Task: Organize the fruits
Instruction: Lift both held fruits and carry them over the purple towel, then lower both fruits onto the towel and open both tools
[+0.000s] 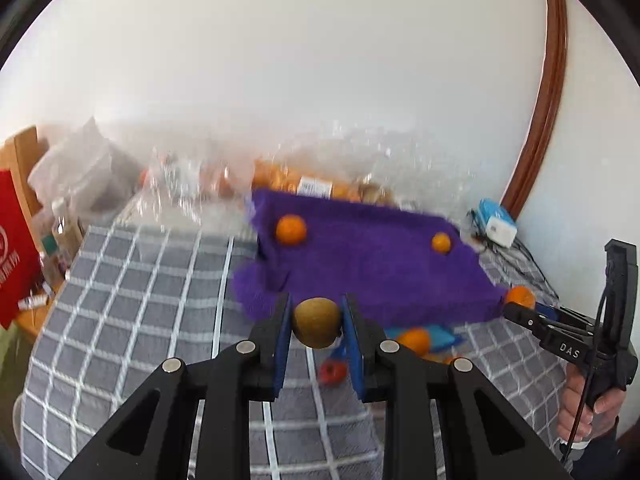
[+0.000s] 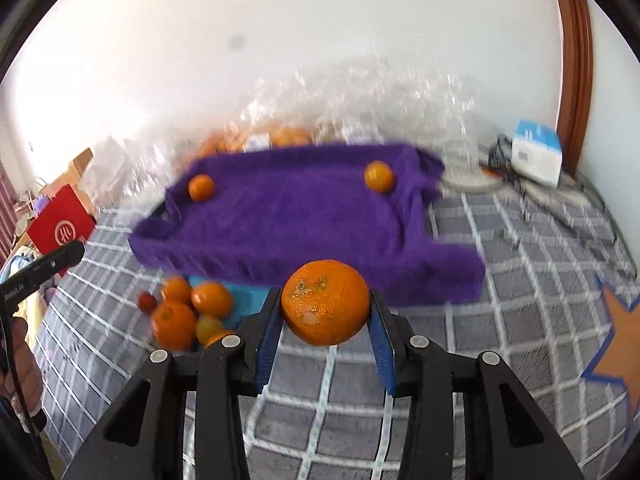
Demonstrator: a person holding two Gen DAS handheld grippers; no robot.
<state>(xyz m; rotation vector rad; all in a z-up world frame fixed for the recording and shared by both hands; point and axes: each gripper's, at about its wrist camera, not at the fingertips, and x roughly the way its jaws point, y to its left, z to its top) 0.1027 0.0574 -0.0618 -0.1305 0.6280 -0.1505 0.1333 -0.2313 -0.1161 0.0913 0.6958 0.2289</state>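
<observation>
Left gripper (image 1: pixel 316 322) grips kiwi (image 1: pixel 316 323); right gripper (image 2: pixel 325 308) grips orange (image 2: pixel 325 302)

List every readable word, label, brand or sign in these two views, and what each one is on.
"DAS": on the right gripper, left wrist view.
"Robot.AI", start cut off: on the left gripper's body, right wrist view.
White round logo on the red bag: a sign, no readable letters.
White characters on that bag's side: too blurred.
White label on the bagged oranges: too blurred.
Blue and white box: print too blurred.
</observation>
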